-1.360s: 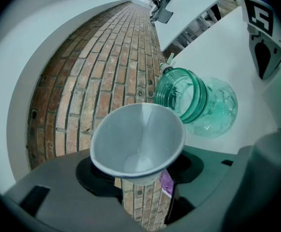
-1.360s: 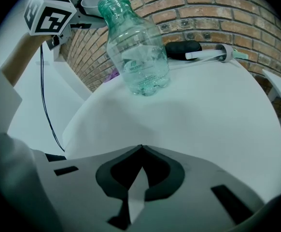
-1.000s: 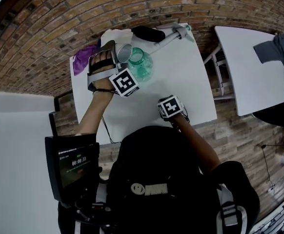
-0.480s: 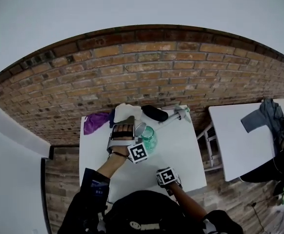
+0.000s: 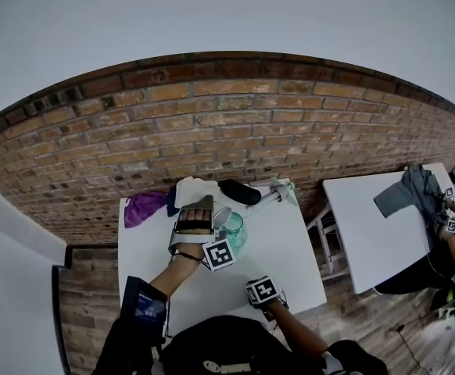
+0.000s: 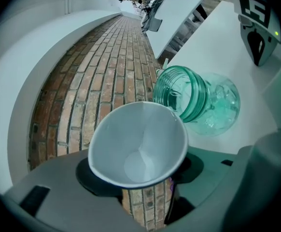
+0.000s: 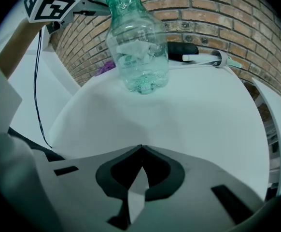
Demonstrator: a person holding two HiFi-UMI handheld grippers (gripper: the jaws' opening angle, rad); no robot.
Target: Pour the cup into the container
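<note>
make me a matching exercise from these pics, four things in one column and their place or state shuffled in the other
1. white paper cup
2. green-tinted clear glass jar
3. purple cloth
4. right gripper

A. jaws together, nothing between them
B. upright on the white table, mouth open
C. clamped in the left gripper, tipped toward the jar
D. lying at the table's far left corner

Pairs: 1-C, 2-B, 3-D, 4-A
</note>
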